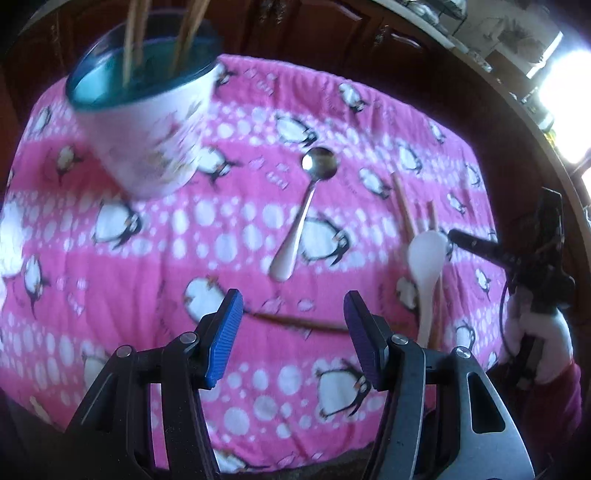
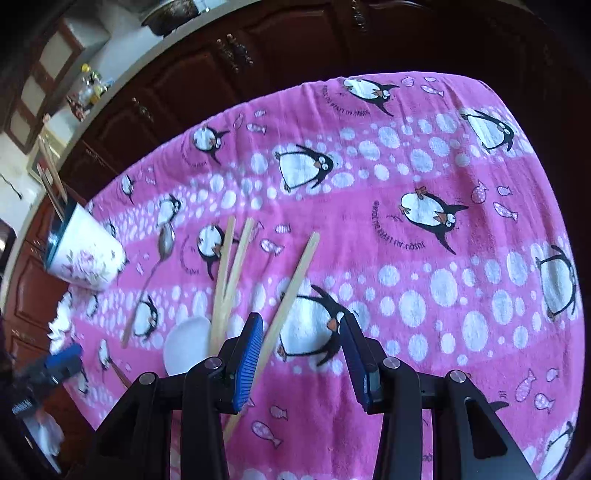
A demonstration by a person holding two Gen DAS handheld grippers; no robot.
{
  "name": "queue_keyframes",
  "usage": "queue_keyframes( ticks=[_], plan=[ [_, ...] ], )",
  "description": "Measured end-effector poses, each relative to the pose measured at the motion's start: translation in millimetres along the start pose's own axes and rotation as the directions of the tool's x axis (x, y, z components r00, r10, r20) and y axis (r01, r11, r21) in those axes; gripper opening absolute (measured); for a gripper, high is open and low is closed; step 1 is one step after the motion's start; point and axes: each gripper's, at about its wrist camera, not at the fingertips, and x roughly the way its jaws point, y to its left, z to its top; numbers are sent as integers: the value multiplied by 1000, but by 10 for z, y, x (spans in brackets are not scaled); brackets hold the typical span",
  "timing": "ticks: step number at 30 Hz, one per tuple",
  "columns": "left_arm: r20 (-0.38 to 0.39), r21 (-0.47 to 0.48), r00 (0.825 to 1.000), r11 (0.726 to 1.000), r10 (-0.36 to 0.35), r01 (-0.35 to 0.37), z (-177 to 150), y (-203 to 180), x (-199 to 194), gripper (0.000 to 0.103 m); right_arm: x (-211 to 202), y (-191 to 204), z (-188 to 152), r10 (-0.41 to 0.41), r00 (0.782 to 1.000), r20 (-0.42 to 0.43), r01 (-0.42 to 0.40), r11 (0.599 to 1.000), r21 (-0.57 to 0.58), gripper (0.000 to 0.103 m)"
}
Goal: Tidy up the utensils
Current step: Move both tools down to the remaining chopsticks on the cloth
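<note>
A white flowered cup with a teal rim (image 1: 155,125) stands at the far left of the pink penguin cloth with wooden chopsticks (image 1: 135,33) in it; it also shows in the right wrist view (image 2: 86,254). A metal spoon (image 1: 303,210) lies mid-table. A white plastic spoon (image 1: 428,266) and loose chopsticks (image 1: 406,210) lie to the right. One dark chopstick (image 1: 295,321) lies crosswise just beyond my left gripper (image 1: 293,310), which is open and empty. My right gripper (image 2: 301,332) is open over a chopstick (image 2: 291,291), beside two more chopsticks (image 2: 231,273) and the white spoon (image 2: 188,343).
Dark wooden cabinets (image 2: 221,74) run behind the table, with a cluttered counter (image 2: 88,88) above them. The pink cloth (image 2: 443,258) spreads bare to the right. The right gripper's body and gloved hand (image 1: 535,295) stand at the cloth's right edge in the left wrist view.
</note>
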Motion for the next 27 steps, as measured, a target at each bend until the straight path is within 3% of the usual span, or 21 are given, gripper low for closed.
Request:
queue_keyframes(
  ticks=[4, 8, 12, 17, 24, 27],
  plan=[
    [-18, -86, 1000, 996, -24, 23, -90, 138, -10, 57, 29, -10, -2, 38, 999, -2, -38, 999, 31, 41],
    [-37, -266, 997, 963, -63, 51, -169, 384, 51, 57, 44, 50, -13, 55, 998, -1, -55, 998, 17, 41],
    [-44, -359, 996, 931, -81, 60, -177, 468, 133, 54, 72, 72, 14, 57, 998, -2, -57, 998, 6, 41],
    [-101, -347, 991, 937, -83, 43, -126, 337, 343, 40, 39, 29, 46, 63, 998, 7, -63, 998, 16, 41],
    [-82, -284, 991, 956, -102, 74, 126, 216, 522, 40, -9, -30, 61, 61, 998, 16, -62, 997, 34, 41],
    [-64, -287, 989, 952, -132, 109, 237, 215, 530, 40, -5, -34, 93, 60, 998, 20, -60, 997, 43, 41]
  ],
)
